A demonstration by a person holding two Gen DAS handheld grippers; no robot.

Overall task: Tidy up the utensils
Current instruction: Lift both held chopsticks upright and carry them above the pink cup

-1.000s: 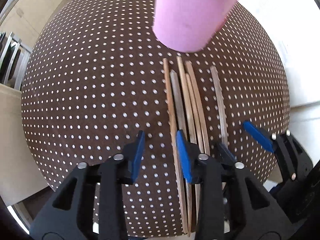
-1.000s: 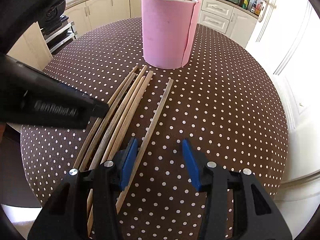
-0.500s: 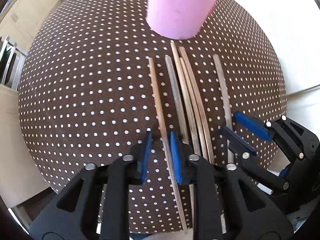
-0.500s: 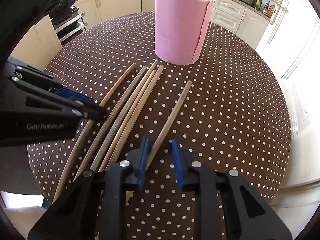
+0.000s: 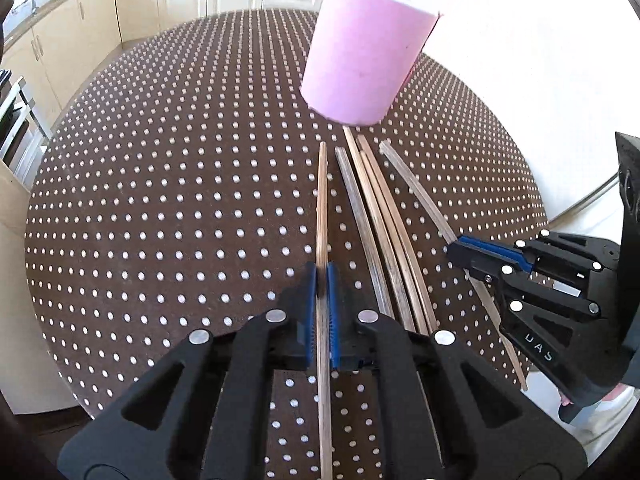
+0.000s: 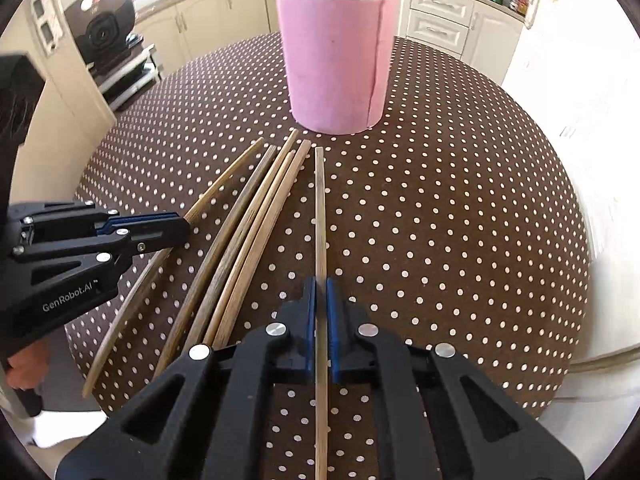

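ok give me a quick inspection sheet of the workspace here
surface: round table under a brown white-dotted cloth
job's things: pink holder upright with sticks in it; four loose chopsticks lying side by side between the two held ones
clutter: nothing seen
grippers: left gripper shut on the leftmost chopstick; right gripper shut on the rightmost chopstick
cables: nothing seen
surroundings: cream kitchen cabinets, a black appliance

Cream kitchen cabinets (image 6: 208,20), bright daylight
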